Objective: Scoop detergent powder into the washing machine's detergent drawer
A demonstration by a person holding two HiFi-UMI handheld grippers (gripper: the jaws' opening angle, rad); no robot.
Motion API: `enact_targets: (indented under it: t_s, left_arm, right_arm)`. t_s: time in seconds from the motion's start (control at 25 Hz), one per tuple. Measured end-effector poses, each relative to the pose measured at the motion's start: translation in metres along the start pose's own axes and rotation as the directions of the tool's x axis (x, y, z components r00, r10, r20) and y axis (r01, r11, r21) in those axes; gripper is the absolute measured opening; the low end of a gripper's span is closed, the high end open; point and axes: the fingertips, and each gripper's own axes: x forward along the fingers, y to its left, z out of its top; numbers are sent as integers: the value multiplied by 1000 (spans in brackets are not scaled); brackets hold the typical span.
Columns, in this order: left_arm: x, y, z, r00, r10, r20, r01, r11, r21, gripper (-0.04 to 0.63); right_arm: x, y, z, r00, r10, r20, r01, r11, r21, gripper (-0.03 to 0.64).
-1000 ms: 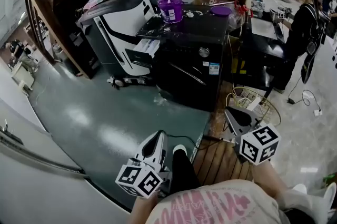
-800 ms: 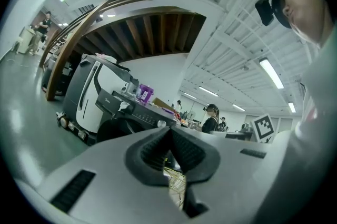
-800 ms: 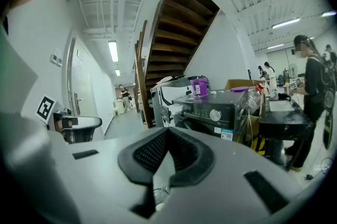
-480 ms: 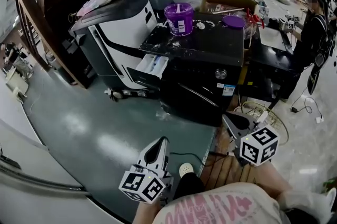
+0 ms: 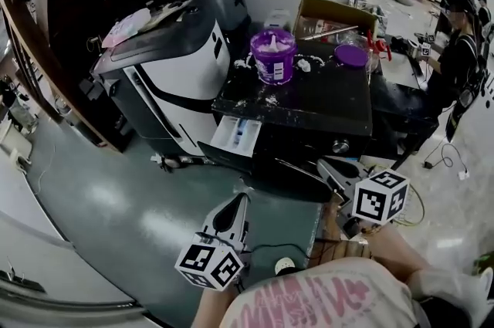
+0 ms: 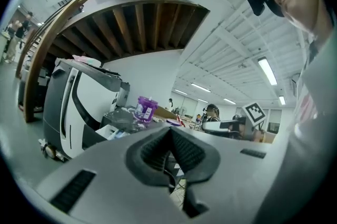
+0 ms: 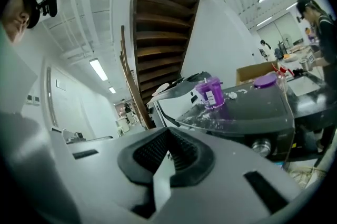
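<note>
Both hand-held grippers have come closer to the washing machine (image 5: 324, 99) than a second ago, and it now fills the middle of the head view.

Head view: the purple detergent tub (image 5: 272, 56) stands on the machine's black, powder-flecked top at about 12 o'clock, with something white at its mouth that is too small to identify. Its purple lid (image 5: 351, 55) lies at the tub's 3 o'clock. The white detergent drawer (image 5: 236, 136) is pulled out at the tub's 7 o'clock, but its compartments cannot be told apart. The left hand-held gripper (image 5: 240, 200) sits at 6 o'clock over the green floor. The right hand-held gripper (image 5: 323, 164) is at 4 o'clock and hides part of the machine's front. The wearer's shirt cuts off both arms at the bottom edge.

Left gripper view: the left hand-held gripper (image 6: 169, 129) has its jaws closed together with nothing between them. Past them, at 11 o'clock, the tub (image 6: 147, 108) is small and far off, and the drawer (image 6: 117, 132) is partly hidden behind the jaw body.

Right gripper view: the right hand-held gripper (image 7: 168, 132) is likewise closed and empty. The tub (image 7: 210, 92) stands at 1 o'clock on the machine top, the lid (image 7: 265, 80) lies at 2 o'clock, and the drawer is out of sight.
</note>
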Motion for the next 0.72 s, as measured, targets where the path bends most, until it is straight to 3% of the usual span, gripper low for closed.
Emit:
enact_targets:
  t_s: [0.28, 0.52, 0.72]
  left_arm:
    - [40, 30, 60, 993, -72, 98, 86, 984, -158, 3]
    - [54, 47, 42, 998, -52, 17, 54, 988, -146, 3]
    - [64, 70, 52, 1000, -17, 26, 21, 988, -153, 3]
  right_arm:
    - [20, -11, 34, 997, -82, 1, 82, 996, -43, -3]
    - [29, -37, 20, 989, -144, -31, 144, 990, -12, -2]
    - [49, -60, 31, 986, -162, -44, 161, 987, -28, -2]
